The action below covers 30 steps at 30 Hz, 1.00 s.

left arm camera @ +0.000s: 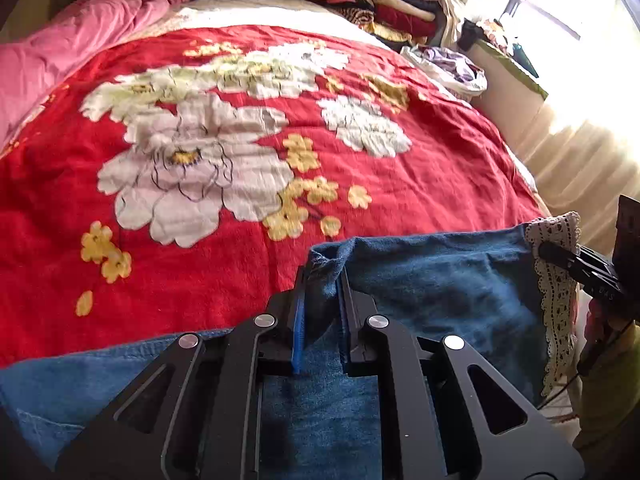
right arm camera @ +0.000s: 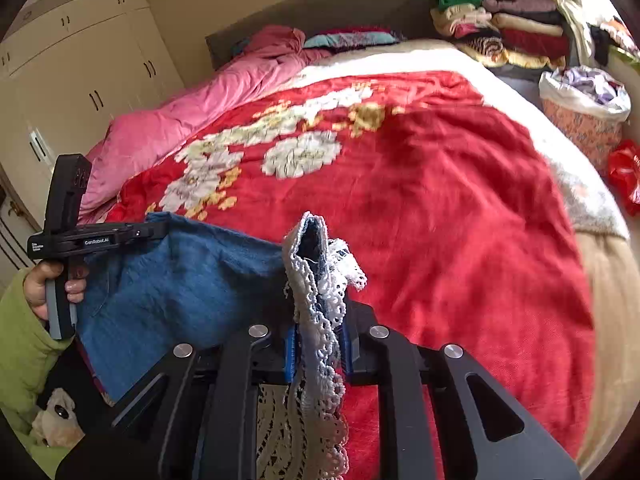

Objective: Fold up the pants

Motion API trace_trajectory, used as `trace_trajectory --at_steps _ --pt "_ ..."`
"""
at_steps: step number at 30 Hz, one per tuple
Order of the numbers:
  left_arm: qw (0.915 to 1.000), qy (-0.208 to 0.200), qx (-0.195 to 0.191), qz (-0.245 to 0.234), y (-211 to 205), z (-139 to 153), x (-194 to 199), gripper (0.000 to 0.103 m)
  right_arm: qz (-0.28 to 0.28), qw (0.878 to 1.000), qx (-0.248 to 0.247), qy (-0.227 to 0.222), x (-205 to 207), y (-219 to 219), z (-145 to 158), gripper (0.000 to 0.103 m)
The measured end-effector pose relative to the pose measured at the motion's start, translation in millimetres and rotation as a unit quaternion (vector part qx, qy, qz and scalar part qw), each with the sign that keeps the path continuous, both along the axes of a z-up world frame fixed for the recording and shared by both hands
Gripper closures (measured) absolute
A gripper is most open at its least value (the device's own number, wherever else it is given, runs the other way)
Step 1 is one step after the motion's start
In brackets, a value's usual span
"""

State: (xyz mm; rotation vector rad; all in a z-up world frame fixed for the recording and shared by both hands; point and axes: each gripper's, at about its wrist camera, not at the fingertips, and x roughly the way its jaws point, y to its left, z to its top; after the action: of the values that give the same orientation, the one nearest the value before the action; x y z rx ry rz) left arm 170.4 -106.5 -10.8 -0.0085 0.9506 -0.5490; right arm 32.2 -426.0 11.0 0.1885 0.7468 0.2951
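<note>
Pants [left arm camera: 440,280] of blue denim lie at the near edge of the bed, on a red flowered blanket [left arm camera: 240,140]. In the left wrist view, the left gripper [left arm camera: 322,300] has its jaws clamped on a bunched corner of the denim, the cloth pinched between the blue pads. From that corner the edge of the fabric runs off to the right, taut and nearly level, to a white lace trim [left arm camera: 554,280], where the right gripper [left arm camera: 560,254] comes in from the picture's right edge and meets the lace.

In the right wrist view, the right gripper [right arm camera: 318,344] is closed on the lace trim [right arm camera: 320,300] together with the denim edge behind it. The pants [right arm camera: 180,288] stretch away to the left, where the left gripper [right arm camera: 152,232], held in a hand [right arm camera: 52,284] with a green sleeve, holds the far corner.

So the held edge spans between the two grippers, across the bed's near side, and the rest of the garment hangs or lies below them toward the person. The open blanket lies ahead of both sets of fingers, so the next move likely carries this edge forward, both hands keeping level to hold the cloth flat.
</note>
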Motion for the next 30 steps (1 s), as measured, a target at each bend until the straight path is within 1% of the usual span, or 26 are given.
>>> trace_trajectory --at_steps 2,4,6,7,8,11,13,14,15,16,17,18,21,23,25,28,30 --pt "0.9998 -0.020 0.002 -0.001 -1 11 -1 0.096 -0.002 1.000 -0.009 -0.025 1 -3 19 0.088" --pt "0.9989 -0.039 0.024 -0.001 -9 16 0 0.096 -0.004 0.998 -0.047 -0.045 7 2 31 0.088" --pt "0.9982 -0.042 0.044 0.005 -15 12 5 0.096 0.000 0.997 -0.071 -0.043 22 7 32 0.088" --pt "0.9980 -0.040 0.048 0.011 -15 8 9 0.096 0.000 0.997 -0.075 -0.035 30 7 28 0.088" --pt "0.9981 -0.035 0.047 0.015 -15 3 13 0.096 -0.002 0.997 -0.080 -0.018 42 7 20 0.088" --pt "0.9982 -0.020 0.050 0.028 -12 -15 21 0.096 -0.005 0.995 -0.095 0.026 64 7 -10 0.088" --pt "0.9977 -0.020 0.056 0.033 -9 -23 22 0.096 -0.005 0.994 -0.100 0.049 72 6 -28 0.085" --pt "0.9978 -0.019 0.055 0.033 -8 -25 22 0.093 -0.012 0.993 -0.101 0.053 75 5 -35 0.082" --pt "0.9976 -0.020 0.057 0.035 -7 -28 23 0.092 -0.014 0.994 -0.098 0.055 75 3 -40 0.081" --pt "0.9973 -0.022 0.061 0.035 -7 -29 23 0.088 -0.018 0.994 -0.096 0.056 76 1 -43 0.079" --pt "0.9969 -0.024 0.066 0.035 -7 -31 23 0.085 -0.022 0.993 -0.097 0.057 75 1 -44 0.074" --pt "0.9967 -0.026 0.070 0.034 -8 -32 23 0.084 -0.025 0.993 -0.100 0.056 75 0 -44 0.073" --pt "0.9965 -0.032 0.071 0.032 -7 -32 21 0.081 -0.040 0.992 -0.104 0.054 72 -4 -39 0.060" --pt "0.9963 -0.038 0.068 0.035 -2 -29 18 0.073 -0.056 0.993 -0.092 0.047 63 -11 -29 0.058" --pt "0.9960 -0.045 0.066 0.040 5 -24 13 0.067 -0.070 0.993 -0.086 0.030 46 -18 -17 0.058" --pt "0.9940 -0.057 0.073 0.058 17 -13 2 0.067 -0.086 0.993 -0.082 0.007 17 -25 -1 0.056" --pt "0.9934 -0.068 0.066 0.065 27 -5 -9 0.067 -0.090 0.993 -0.077 -0.006 -6 -26 7 0.054"
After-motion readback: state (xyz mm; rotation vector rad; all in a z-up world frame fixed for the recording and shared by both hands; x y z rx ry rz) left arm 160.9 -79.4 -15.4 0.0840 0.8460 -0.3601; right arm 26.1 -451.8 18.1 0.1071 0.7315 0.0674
